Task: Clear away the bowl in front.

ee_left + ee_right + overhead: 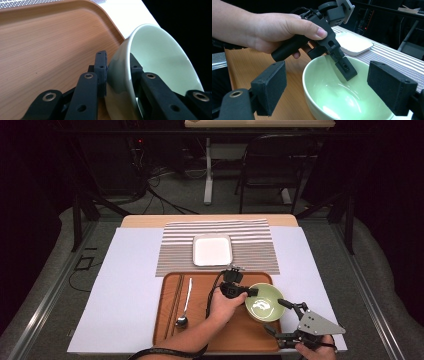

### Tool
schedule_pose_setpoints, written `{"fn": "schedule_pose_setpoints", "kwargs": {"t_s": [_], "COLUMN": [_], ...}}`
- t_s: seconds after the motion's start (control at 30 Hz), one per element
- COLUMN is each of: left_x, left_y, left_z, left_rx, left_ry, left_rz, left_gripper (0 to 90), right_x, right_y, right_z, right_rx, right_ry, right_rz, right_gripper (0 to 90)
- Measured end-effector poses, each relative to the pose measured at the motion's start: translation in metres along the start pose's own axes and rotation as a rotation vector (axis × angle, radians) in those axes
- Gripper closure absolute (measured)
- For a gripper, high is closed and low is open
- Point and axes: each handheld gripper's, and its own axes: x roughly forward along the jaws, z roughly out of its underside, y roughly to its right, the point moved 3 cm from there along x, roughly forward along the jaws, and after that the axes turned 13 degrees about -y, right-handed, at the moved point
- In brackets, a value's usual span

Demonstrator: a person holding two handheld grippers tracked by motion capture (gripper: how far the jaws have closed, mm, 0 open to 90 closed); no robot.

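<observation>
Left gripper [251, 292] is pinching green bowl [265, 302] rim w/ jaws straddling wall, prob to lift it off tray [220, 330]; right gripper [285, 317] is waiting wide open, holding nothing.

Black hand-held gripper [248, 292], grey plate; wristband maybe.

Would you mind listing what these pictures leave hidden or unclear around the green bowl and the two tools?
- Left tool on the green bowl: in the left gripper view one jaw stands outside the wall and one inside, but whether the pads press it is unclear.
- Bowl's foot: hidden by its own wall in all views.
- Right tool: the high view's bottom edge cuts off the hand holding it.
- Spoon beside the chopsticks: too small in the high view for detail.
</observation>
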Motion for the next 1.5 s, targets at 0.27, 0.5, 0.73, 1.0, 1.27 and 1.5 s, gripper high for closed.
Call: {"fn": "schedule_pose_setpoints", "kwargs": {"t_s": [0.27, 0.5, 0.73, 1.0, 1.27, 1.5], "left_x": [-0.008, -0.021, -0.038, -0.06, -0.086, -0.107], "left_y": [-0.003, -0.005, -0.009, -0.018, -0.035, -0.05], "left_z": [-0.001, -0.001, -0.002, -0.004, -0.007, -0.01], "left_rx": [-0.003, -0.002, -0.007, -0.022, -0.07, -0.096], "left_ry": [0.056, 0.091, 0.132, 0.177, 0.233, 0.266], "left_rz": [0.015, 0.023, 0.006, -0.015, -0.046, -0.083], "left_gripper": [64.3, 59.6, 58.3, 57.8, 57.3, 57.4], "right_x": [0.0, 0.0, 0.0, 0.001, 0.002, 0.002], "right_y": [0.0, 0.0, 0.0, 0.0, 0.0, 0.0], "right_z": [0.0, 0.0, 0.0, 0.0, 0.0, 0.0], "right_rx": [0.0, 0.001, 0.0, 0.002, 0.002, 0.001], "right_ry": [-0.001, -0.002, -0.001, -0.002, -0.004, -0.005], "right_rz": [0.0, 0.001, 0.001, 0.002, 0.002, 0.003], "right_gripper": [15.3, 15.4, 15.4, 15.3, 15.4, 15.4]}}
